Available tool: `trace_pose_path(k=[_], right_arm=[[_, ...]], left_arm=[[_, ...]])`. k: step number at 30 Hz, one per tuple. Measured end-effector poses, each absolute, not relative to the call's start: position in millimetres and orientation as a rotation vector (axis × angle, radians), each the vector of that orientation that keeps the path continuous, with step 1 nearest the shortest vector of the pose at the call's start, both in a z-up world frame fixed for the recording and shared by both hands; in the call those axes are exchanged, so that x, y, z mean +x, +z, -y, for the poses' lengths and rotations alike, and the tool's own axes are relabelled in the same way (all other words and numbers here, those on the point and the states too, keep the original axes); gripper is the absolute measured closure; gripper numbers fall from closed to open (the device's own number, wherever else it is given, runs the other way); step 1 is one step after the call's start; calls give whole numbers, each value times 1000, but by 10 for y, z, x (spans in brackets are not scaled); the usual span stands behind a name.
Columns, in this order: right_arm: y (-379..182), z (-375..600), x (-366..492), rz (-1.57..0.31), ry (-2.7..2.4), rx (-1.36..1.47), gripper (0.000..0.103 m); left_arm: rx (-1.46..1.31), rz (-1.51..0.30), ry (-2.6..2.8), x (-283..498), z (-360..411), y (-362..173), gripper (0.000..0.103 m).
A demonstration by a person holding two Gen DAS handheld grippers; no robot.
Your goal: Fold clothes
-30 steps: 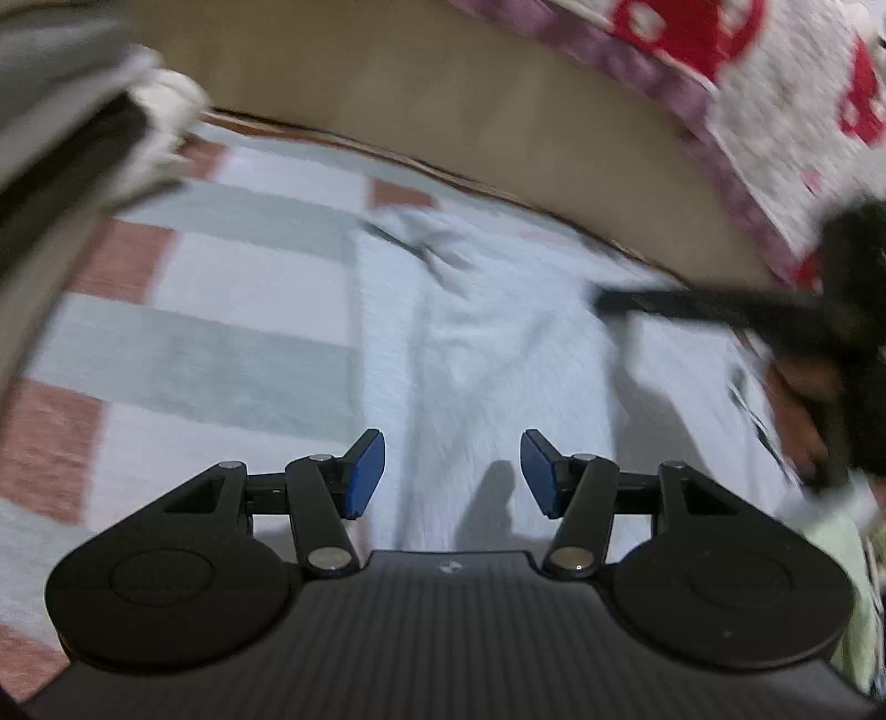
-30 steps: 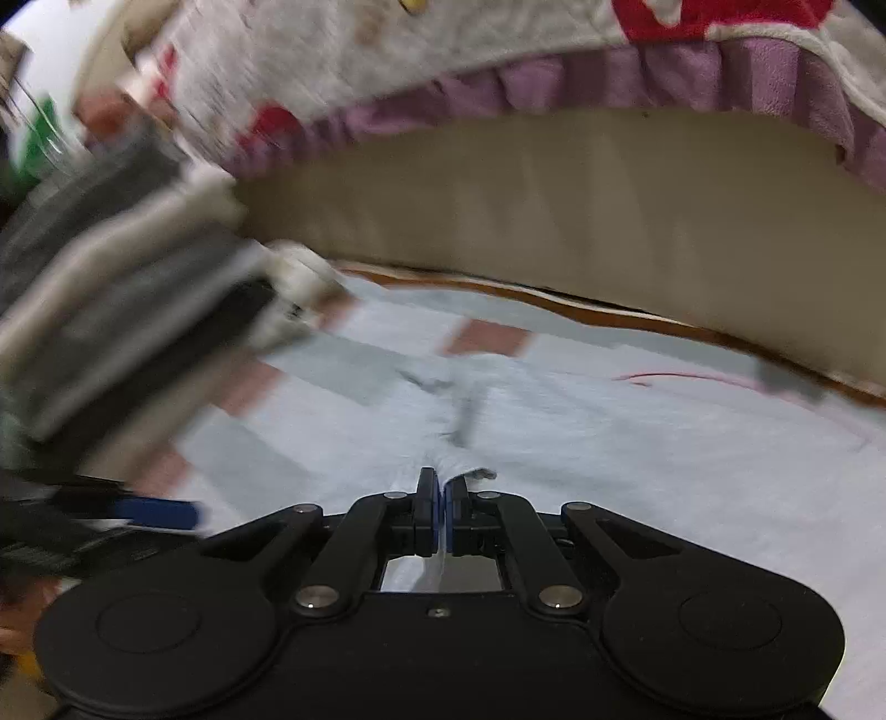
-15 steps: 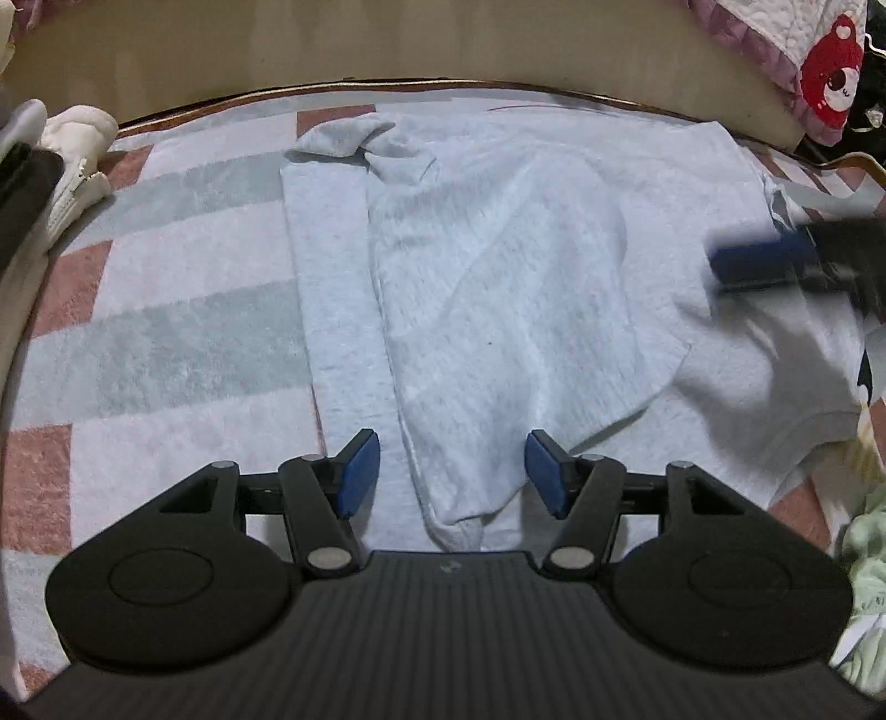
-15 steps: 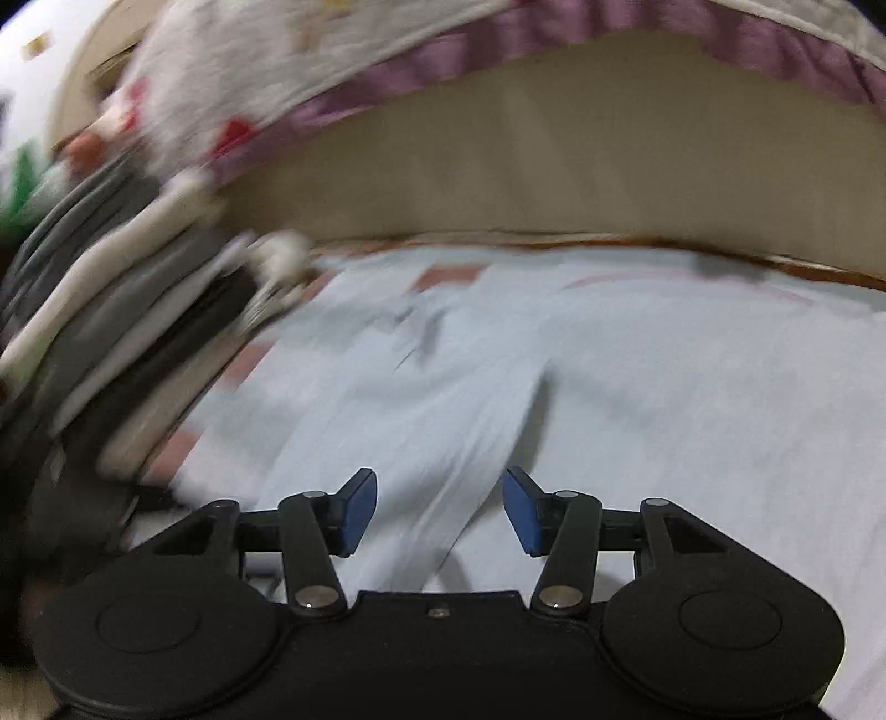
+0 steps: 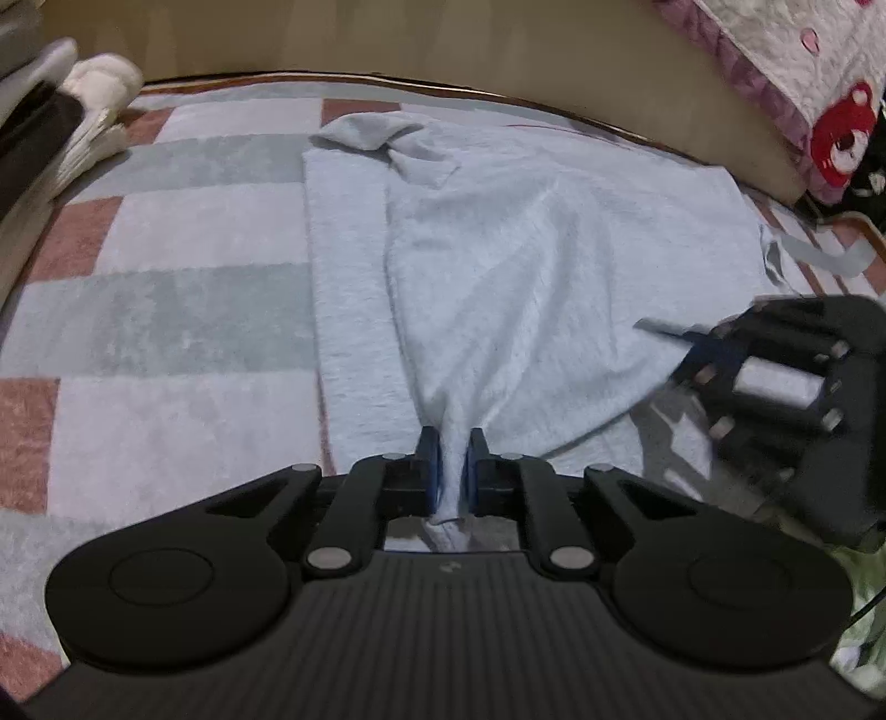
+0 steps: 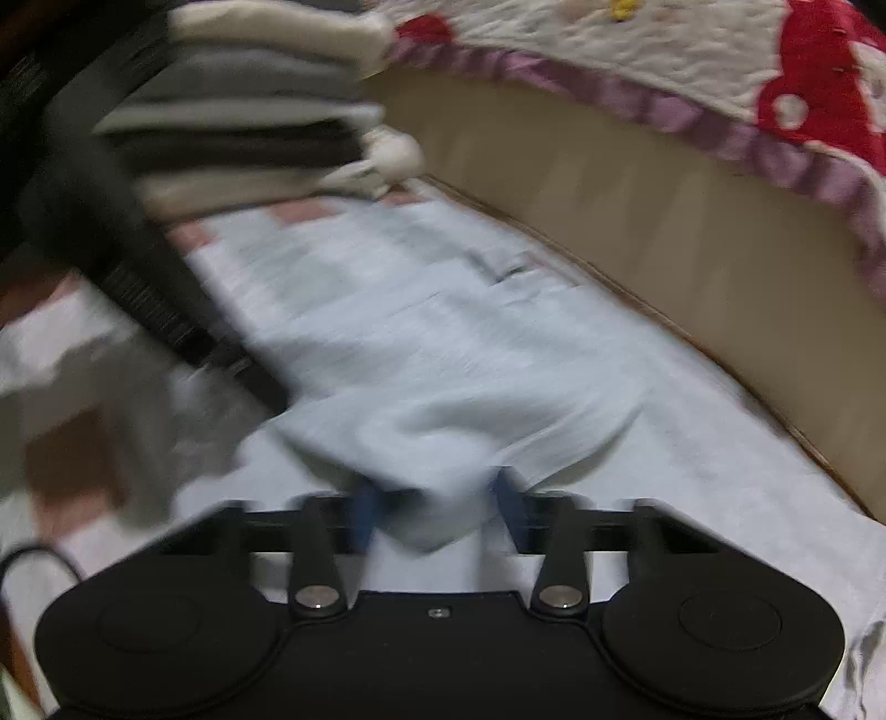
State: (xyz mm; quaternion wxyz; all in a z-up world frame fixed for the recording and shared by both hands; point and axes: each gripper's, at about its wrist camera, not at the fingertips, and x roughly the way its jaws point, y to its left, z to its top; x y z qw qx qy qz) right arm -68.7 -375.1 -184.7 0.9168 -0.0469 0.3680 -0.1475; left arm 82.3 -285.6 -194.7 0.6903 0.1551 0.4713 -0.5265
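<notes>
Half a second ago the left tongs (image 5: 449, 471) stood spread over the pale grey garment (image 5: 531, 277); their jaws have just been closing and now pinch a bunched fold of its near edge between the blue pads (image 5: 429, 471). The right tongs (image 6: 434, 512), also spread then, have just been closing too; in their own blurred view the pads stand apart on either side of a lump of the same cloth, so whether they press on it I cannot tell. In the left view they have come in lower and nearer at the right. The garment lies flat on a checked blanket (image 5: 166, 310), one side folded inward, with a crumpled sleeve at its far end. A stack of folded clothes (image 6: 249, 111) sits at the far left, well apart. A tan bed side (image 5: 443, 44) runs just behind the garment's far edge, while bare blanket lies open to the left.
</notes>
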Motion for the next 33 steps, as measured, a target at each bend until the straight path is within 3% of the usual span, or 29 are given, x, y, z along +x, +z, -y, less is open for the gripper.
trace_pose_path(k=[4,7,9,11,12,16,24,25,26,27,29,33], right_arm=[[-1601,3610,-773,-788,-354,-207,101],[-1775,3370,-803,-885,-322,-422,101],[-1963,3349,-822,-939,-263,-424,101],[-2035,3415,-848,-916,-254,-383,97],[-2056,3451,-865,-895,-253,-363,96],[-2051,3616,-922,-850,-226,-263,94],[-2078,3675,-929,-832,-157,-240,93],[-2070,3677,-929,-834,-153,-239,93],[-2065,3680,-925,-837,-152,-239,93],[-2061,3682,-918,-841,-153,-243,92],[-2049,3680,-911,-850,-154,-258,87],[-2040,3647,-915,-857,-131,-312,87]], left_arm=[[343,-1056,-1207,781,2848,-1876,94],[425,-1068,-1187,738,2917,-1935,86],[454,-1077,-1178,740,2945,-1929,85],[446,-1027,-1146,775,2914,-1821,60],[413,-997,-1141,835,2934,-1757,55],[284,-877,-1120,1068,3024,-1507,54],[471,-770,-1183,1123,4137,-1820,50],[489,-770,-1168,1127,4232,-1903,54],[507,-776,-1163,1152,4301,-1980,81],[520,-770,-1171,1156,4318,-2028,98],[503,-767,-1188,1187,4295,-2047,99],[358,-801,-1186,1459,4099,-1895,99]])
